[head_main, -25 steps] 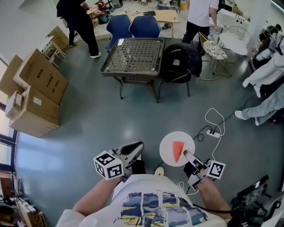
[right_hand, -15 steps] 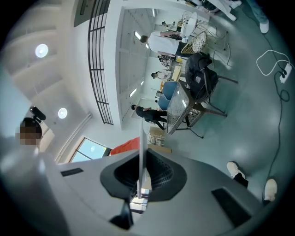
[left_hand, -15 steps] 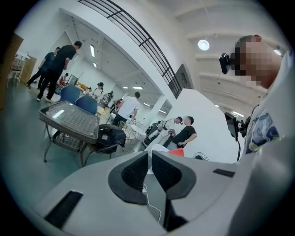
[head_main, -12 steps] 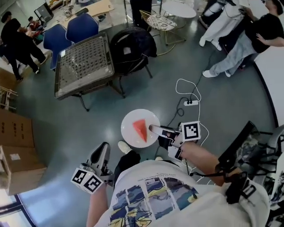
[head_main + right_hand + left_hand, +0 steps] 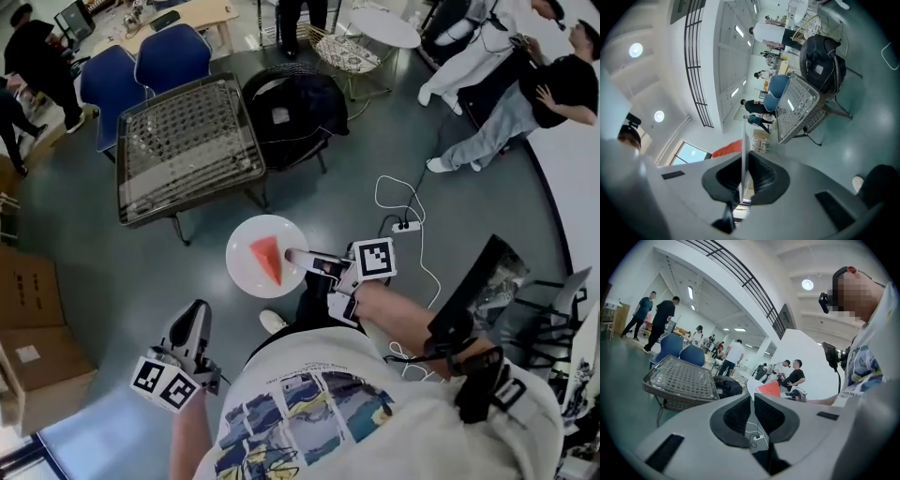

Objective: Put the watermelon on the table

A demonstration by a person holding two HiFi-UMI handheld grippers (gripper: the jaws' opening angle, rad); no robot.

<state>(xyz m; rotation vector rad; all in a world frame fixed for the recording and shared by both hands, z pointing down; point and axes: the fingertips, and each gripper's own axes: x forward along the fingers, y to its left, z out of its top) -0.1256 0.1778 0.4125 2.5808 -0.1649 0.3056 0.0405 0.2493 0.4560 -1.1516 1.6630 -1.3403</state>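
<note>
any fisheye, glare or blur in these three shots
Head view: sharp, lines bend toward the edges, pale glare on the floor at lower left. Left gripper view: heavy fisheye inside a dark round border, ceiling lamp blown out, a mosaic patch upper right. Right gripper view: same fisheye, room rolled sideways, the plate only a thin edge-on line.

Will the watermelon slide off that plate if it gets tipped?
Probably: the watermelon slice lies loose on a smooth white plate. The plate seems stiff, since the right tool pinches only its rim and it doesn't droop.
</note>
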